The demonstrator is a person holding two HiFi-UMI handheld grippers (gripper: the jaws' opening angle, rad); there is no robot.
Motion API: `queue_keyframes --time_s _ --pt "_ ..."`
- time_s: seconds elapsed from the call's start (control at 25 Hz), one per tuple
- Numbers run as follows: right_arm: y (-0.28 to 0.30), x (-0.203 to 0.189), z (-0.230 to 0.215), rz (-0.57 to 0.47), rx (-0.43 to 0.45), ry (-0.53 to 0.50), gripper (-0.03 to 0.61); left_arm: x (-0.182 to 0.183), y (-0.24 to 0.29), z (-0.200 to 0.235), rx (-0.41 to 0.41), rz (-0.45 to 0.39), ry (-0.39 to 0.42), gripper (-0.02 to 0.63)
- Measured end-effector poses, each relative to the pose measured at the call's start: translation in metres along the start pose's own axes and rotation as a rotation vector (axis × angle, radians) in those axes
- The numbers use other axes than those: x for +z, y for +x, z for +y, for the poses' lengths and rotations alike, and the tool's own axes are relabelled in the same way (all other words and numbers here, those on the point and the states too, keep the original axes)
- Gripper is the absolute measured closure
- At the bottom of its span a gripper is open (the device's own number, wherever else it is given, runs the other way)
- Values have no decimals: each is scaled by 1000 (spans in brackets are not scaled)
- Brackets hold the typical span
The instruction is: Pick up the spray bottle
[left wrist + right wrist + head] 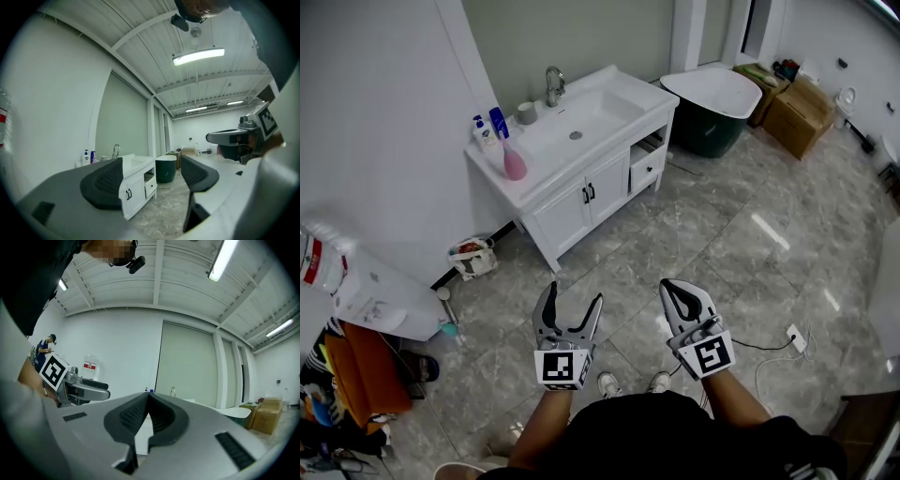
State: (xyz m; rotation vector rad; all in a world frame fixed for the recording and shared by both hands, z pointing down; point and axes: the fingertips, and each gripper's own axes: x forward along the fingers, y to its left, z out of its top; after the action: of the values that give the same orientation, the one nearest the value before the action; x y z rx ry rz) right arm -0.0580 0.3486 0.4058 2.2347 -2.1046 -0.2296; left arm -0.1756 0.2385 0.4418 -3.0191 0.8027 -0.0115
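A pink spray bottle [514, 161] with a white head stands on the near left corner of the white vanity [581, 178], beside a white pump bottle [481, 134] and a blue bottle [498, 122]. Both grippers are held low over the floor, well short of the vanity. My left gripper [573, 294] is open with nothing between its fingers. In the left gripper view it [152, 171] frames the vanity [138, 180], and the bottles [87, 157] show small at the left. My right gripper [670, 286] is shut and empty, its pads meeting in the right gripper view [148, 397].
A faucet [553, 84] and a cup [526, 112] are at the sink. A dark green tub [712, 108] and cardboard boxes [800, 114] stand at the far right. A water dispenser [366, 291] and a bag [472, 256] are on the left, and a cable with a socket [794, 339] lies right.
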Motion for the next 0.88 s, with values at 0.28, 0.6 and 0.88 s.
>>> queue_keyframes --time_s 0.28,0.6,0.88 --pt "15 -3 14 0 -28 -8 580 -8 -3 24 -10 11 9 56" --pt "33 -6 16 3 -43 54 581 -16 -4 44 25 29 35 52" --pt "65 -23 -3 21 -6 55 581 -25 27 62 70 59 29 58"
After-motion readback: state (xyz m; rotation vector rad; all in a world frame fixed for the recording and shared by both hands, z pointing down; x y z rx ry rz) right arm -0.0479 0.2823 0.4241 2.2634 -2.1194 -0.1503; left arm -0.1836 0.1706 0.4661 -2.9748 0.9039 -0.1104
